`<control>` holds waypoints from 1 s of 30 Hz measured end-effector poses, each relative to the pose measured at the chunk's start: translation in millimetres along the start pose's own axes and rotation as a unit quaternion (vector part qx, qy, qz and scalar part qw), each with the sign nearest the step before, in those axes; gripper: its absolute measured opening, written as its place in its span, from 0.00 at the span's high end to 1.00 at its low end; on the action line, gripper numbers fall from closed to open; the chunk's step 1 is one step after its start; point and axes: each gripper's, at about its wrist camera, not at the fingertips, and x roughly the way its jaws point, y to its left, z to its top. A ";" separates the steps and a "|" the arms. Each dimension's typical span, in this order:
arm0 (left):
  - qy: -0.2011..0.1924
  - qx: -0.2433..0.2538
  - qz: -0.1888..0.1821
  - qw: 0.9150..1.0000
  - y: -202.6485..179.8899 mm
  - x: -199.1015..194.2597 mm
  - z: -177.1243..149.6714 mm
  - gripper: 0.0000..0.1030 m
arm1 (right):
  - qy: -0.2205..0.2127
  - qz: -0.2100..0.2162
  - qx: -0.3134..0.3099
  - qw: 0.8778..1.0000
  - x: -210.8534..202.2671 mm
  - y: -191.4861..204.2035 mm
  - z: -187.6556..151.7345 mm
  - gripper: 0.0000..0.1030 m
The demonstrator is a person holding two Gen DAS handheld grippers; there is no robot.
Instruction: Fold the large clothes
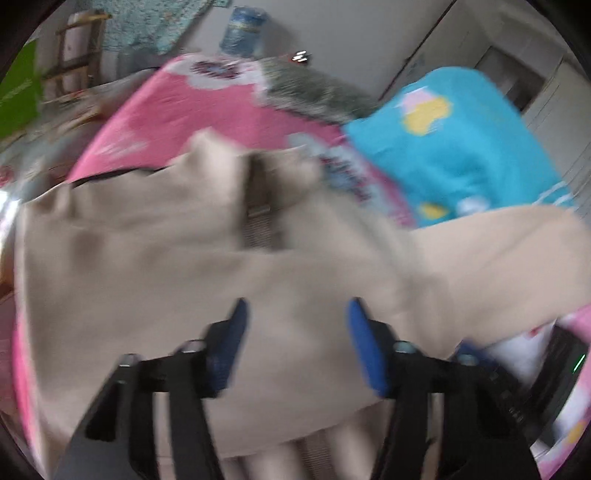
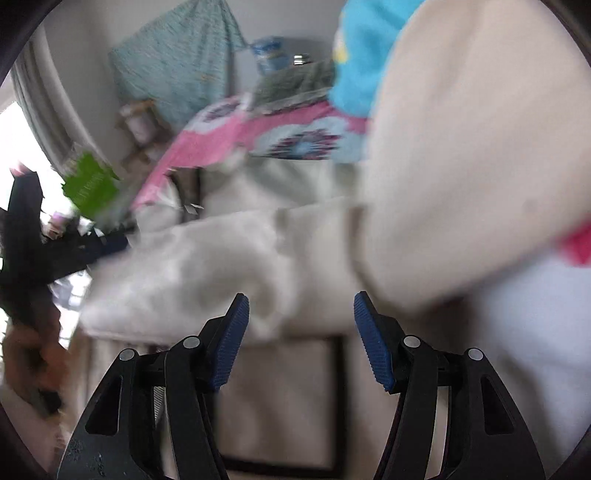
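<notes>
From the left wrist, the left gripper (image 1: 293, 314) is seen parted and empty above beige trousers (image 1: 147, 266) spread on a pink sheet (image 1: 177, 110). From the right wrist, the right gripper (image 2: 301, 310) is likewise parted over the trousers (image 2: 461, 166); through the blur nothing appears pinched.

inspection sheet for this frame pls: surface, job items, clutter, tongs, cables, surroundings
surface: bed with pink flowered sheet.
job's things: beige garment spread and rumpled across the bed; frames blurred.
clutter: blue cartoon blanket bunched past the garment; grey patterned cloth at the far edge.
grippers: left tongs open over the garment, nothing pinched; right tongs open above beige cloth, nothing pinched.
cables: nothing seen.
surroundings: teal cloth hanging on the wall, blue water bottle, wooden rack, green object.
</notes>
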 end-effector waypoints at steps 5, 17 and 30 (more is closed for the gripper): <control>-0.011 -0.092 0.045 0.995 113.5 7.8 -31.6 0.97 | 0.049 -0.095 -0.033 0.994 66.0 2.7 4.4 0.77; -0.090 -0.002 0.114 0.989 77.6 -14.1 -30.2 0.97 | -0.029 -0.081 -0.156 0.984 43.6 69.3 -0.4 0.58; -0.151 -0.282 0.075 0.944 172.1 -19.5 -26.6 0.98 | 0.019 -0.097 -0.119 0.988 103.2 39.2 5.4 0.49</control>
